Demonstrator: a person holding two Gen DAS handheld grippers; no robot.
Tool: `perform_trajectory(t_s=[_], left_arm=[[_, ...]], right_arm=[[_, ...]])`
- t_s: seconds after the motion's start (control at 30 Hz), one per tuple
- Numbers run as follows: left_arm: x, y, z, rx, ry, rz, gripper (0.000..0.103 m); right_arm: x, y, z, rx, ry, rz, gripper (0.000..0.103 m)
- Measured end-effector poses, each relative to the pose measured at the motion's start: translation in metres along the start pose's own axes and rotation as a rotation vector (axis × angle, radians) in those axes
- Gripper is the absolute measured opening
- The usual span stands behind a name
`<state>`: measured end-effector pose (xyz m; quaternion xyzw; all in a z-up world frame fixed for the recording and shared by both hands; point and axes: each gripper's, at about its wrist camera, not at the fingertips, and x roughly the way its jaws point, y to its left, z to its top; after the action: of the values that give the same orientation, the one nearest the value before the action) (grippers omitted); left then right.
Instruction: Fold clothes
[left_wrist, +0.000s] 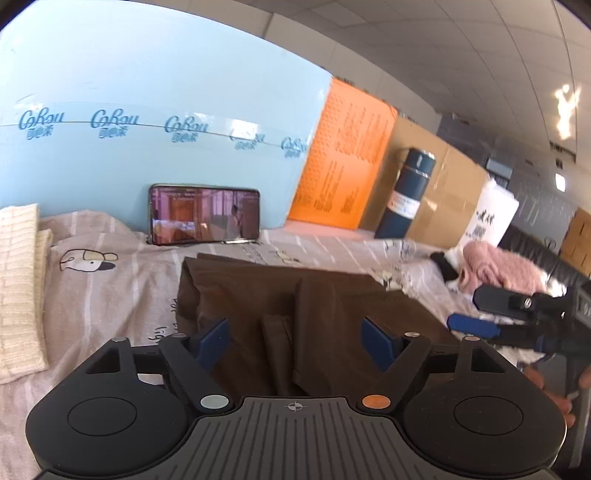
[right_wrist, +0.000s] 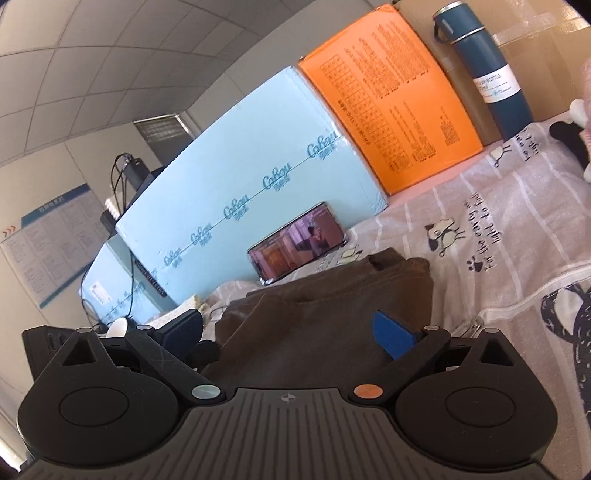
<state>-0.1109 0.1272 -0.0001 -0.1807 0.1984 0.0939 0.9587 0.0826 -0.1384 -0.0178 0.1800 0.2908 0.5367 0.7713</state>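
Note:
A dark brown garment (left_wrist: 280, 295) lies folded on the striped bedsheet (left_wrist: 110, 280), with a narrow flap standing up along its middle. My left gripper (left_wrist: 295, 341) is open just above its near edge, the cloth running under and between the blue pads (left_wrist: 376, 343). My right gripper (left_wrist: 474, 314) shows at the garment's right side, open with nothing between its fingers. In the right wrist view the same brown garment (right_wrist: 317, 306) fills the space between the spread fingers of the right gripper (right_wrist: 291, 332).
A phone (left_wrist: 204, 215) playing video leans on a light blue box (left_wrist: 155, 110). An orange box (left_wrist: 343, 162), cardboard box (left_wrist: 443, 184) and blue flask (left_wrist: 404, 192) line the back. Cream knitwear (left_wrist: 20, 288) lies left, a pink fluffy garment (left_wrist: 498, 266) right.

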Motion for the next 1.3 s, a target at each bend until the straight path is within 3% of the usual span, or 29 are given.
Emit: perform_trajectory(t_s=[0.07,0.27,0.43,0.8,1.03,1.2,1.3], left_arm=[[-0.005,0.012,0.004,-0.071,-0.020,0.001,0.089],[-0.006,0.048,0.007,-0.268,0.000,0.000,0.091],[-0.003,0.063,0.005,-0.344,0.030,0.048,0.091],[0.011,0.065,-0.004,-0.357,0.107,0.018,0.091],[0.021,0.067,-0.006,-0.416,0.126,-0.072,0.096],[0.027,0.065,-0.007,-0.427,0.144,-0.137,0.100],[0.031,0.060,-0.008,-0.402,0.172,-0.219,0.100]], right_arm=[[0.000,-0.002,0.001,0.007,-0.011,-0.038,0.099],[0.006,-0.008,0.002,0.020,0.004,-0.100,0.099],[0.012,-0.012,0.001,0.028,0.039,-0.150,0.099],[0.019,-0.021,-0.001,0.074,0.102,-0.185,0.099],[0.023,-0.022,-0.001,0.078,0.132,-0.200,0.099],[0.025,-0.027,0.000,0.131,0.170,-0.126,0.099],[0.025,-0.034,0.002,0.207,0.202,-0.049,0.100]])
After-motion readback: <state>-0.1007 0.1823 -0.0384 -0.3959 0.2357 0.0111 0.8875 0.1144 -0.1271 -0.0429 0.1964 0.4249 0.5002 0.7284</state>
